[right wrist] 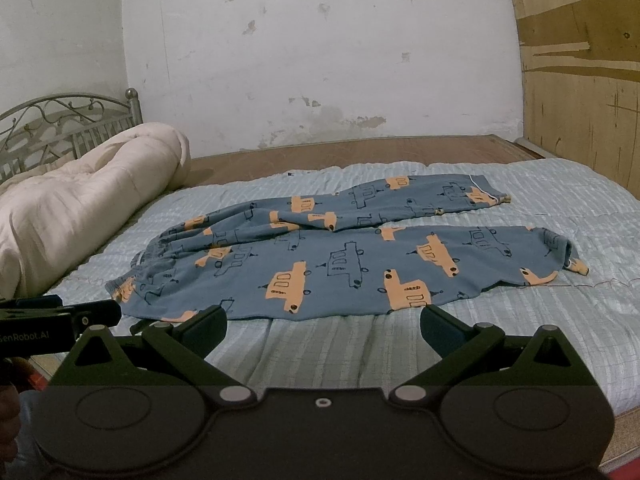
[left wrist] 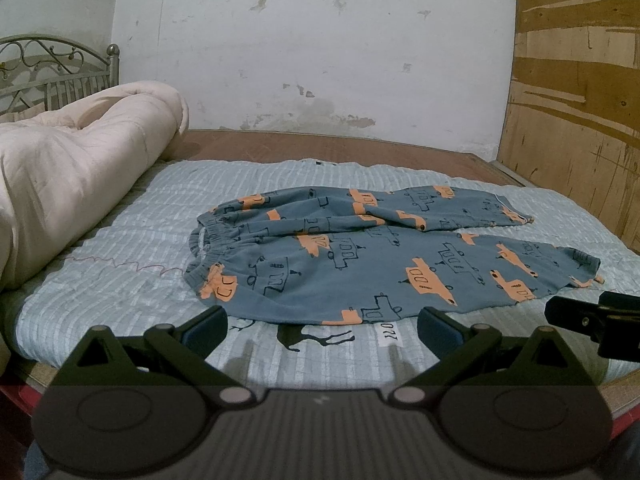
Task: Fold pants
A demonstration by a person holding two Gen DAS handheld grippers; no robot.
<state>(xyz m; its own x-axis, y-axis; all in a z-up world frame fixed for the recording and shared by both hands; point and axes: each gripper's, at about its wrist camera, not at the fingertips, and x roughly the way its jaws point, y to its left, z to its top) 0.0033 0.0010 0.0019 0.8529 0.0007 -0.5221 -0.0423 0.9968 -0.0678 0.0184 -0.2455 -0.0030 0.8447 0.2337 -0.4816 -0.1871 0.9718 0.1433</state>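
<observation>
Blue pants (left wrist: pixel 360 256) printed with orange vehicles lie spread flat on the pale blue bedspread (left wrist: pixel 120 248), waistband to the left and both legs running right. My left gripper (left wrist: pixel 322 326) hovers open just in front of the pants' near edge, nothing between its fingers. In the right wrist view the same pants (right wrist: pixel 320 256) lie ahead, and my right gripper (right wrist: pixel 322 324) is open and empty before the near leg's edge. The right gripper's tip (left wrist: pixel 592 316) shows at the right of the left wrist view; the left gripper's tip (right wrist: pixel 64 316) shows at the left of the right wrist view.
A rolled cream quilt (left wrist: pixel 72 168) lies at the bed's left end against a metal headboard (left wrist: pixel 60 68). A white wall (left wrist: pixel 320 48) stands behind the bed and a plywood panel (left wrist: pixel 580 100) on the right. The bare wooden bed board (left wrist: pixel 320 146) shows beyond the bedspread.
</observation>
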